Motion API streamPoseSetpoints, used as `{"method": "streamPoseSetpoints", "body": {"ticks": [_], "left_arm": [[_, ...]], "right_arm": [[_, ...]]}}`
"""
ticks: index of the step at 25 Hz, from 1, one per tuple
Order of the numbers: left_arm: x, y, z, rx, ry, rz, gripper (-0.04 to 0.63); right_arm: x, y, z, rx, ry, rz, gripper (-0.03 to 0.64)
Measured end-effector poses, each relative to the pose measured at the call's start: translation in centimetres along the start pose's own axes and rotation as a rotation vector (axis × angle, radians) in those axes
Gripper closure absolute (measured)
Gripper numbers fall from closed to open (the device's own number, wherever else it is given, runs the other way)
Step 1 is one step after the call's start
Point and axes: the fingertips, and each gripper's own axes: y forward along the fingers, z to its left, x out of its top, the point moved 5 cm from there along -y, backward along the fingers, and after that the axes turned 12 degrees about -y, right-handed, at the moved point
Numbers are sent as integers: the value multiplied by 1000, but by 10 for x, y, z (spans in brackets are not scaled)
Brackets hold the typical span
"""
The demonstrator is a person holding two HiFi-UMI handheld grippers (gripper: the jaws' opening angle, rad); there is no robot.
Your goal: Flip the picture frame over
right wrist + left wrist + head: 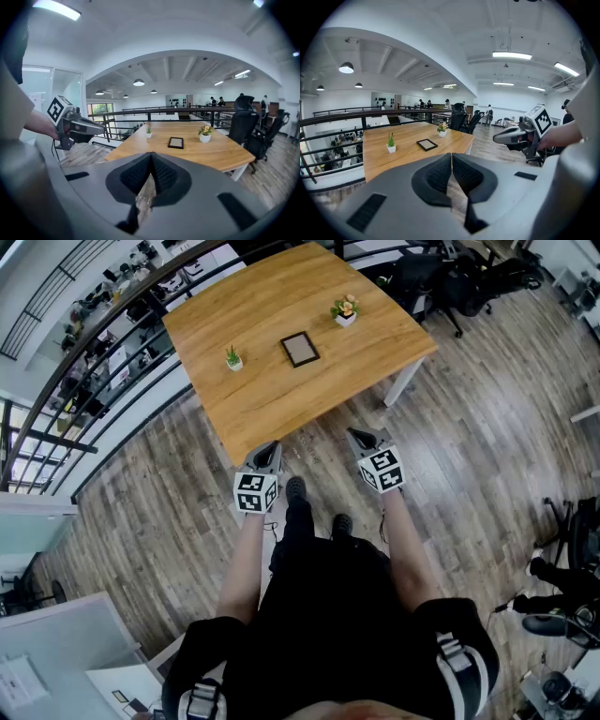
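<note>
Picture frame (pixel 300 350) lay flat, well ahead of both claws; left gripper (pixel 266 452) and right gripper (pixel 362 439), each closed on nothing, hung about equally far from it.

The picture frame (pixel 300 350) lies on the table (pixel 272 404) between a green plant (pixel 233 358) and a flowering plant (pixel 345 311).

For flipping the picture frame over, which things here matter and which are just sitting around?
Job: picture frame, flat on the table; left gripper, right gripper, both shut and empty.
Lying about: small green plant; flowering plant; office chairs.
</note>
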Motion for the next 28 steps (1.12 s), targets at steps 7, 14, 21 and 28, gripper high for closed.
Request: {"method": "streamPoseSetpoints", "body": {"ticks": [7, 14, 21, 28], "left_arm": [[-1, -8, -26, -14, 11, -11, 571], [-4, -5, -38, -24, 18, -10, 571], [-2, -1, -37, -11, 17, -40, 569], [4, 0, -33, -10, 14, -60, 569]], "right_arm": [[-9, -26, 8, -8, 6, -4, 609], [-9, -31, 6, -16, -2, -7, 609], [-6, -30, 6, 11, 15, -61, 601], [-3, -24, 5, 24, 4, -77, 482]]}}
